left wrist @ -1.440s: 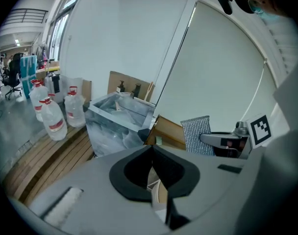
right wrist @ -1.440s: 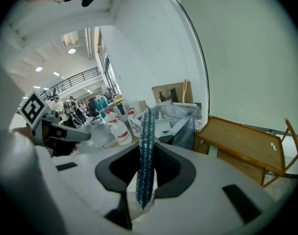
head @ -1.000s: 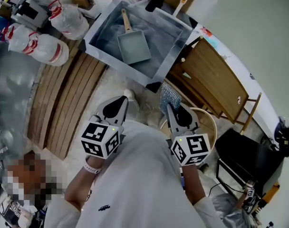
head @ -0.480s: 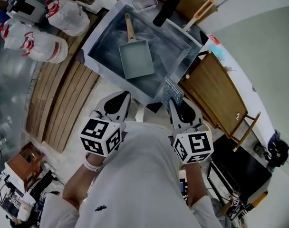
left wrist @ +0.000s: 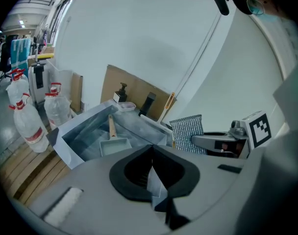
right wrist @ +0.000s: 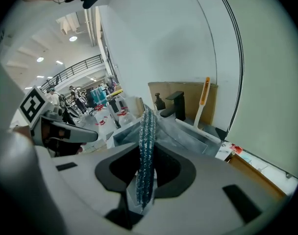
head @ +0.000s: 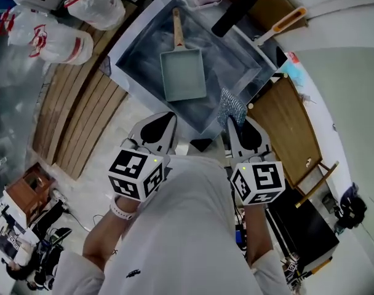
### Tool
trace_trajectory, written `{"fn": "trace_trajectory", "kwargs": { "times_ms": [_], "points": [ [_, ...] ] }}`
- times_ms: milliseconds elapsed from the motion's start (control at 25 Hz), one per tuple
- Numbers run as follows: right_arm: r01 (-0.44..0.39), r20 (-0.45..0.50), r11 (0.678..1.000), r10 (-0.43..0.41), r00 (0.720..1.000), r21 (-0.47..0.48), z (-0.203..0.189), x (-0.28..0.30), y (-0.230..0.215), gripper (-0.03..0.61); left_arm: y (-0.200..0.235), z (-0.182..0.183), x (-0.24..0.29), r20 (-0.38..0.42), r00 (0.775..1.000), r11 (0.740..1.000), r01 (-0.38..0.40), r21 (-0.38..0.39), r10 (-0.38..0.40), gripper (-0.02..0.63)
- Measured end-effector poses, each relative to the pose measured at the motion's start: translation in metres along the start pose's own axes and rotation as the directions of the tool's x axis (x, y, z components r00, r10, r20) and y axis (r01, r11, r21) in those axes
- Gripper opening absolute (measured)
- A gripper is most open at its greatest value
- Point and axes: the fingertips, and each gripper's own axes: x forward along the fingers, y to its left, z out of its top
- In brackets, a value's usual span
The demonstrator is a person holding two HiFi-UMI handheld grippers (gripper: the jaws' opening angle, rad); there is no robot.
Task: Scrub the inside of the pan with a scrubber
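Two tongs are hovering side by side just short of the sink's [head: 133, 53] near rim. The right tongs [head: 234, 119] are pinching a flat, glittery mesh scrubber [head: 231, 106], which is sticking up from their tips over that rim. The left tongs [head: 165, 118] are pressing together on nothing. The pan [head: 184, 74], rectangular and pale grey-blue with a wooden handle, is lying flat in the sink, ahead of both tongs and apart from them. Clear bottles [head: 48, 39] with red labels are lying to the left.
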Motion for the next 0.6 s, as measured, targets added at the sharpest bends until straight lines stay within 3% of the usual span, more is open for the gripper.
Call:
{"fn": "trace_trajectory", "kwargs": {
  "times_ms": [600],
  "points": [
    [-0.047,-0.075,0.999,0.048,0.996,0.01,-0.015,0.088,0.004,0.063,0.059,-0.007,0.045,-0.033,0.999,0.999,-0.025,-0.027,0.024,0.006]
  ]
}}
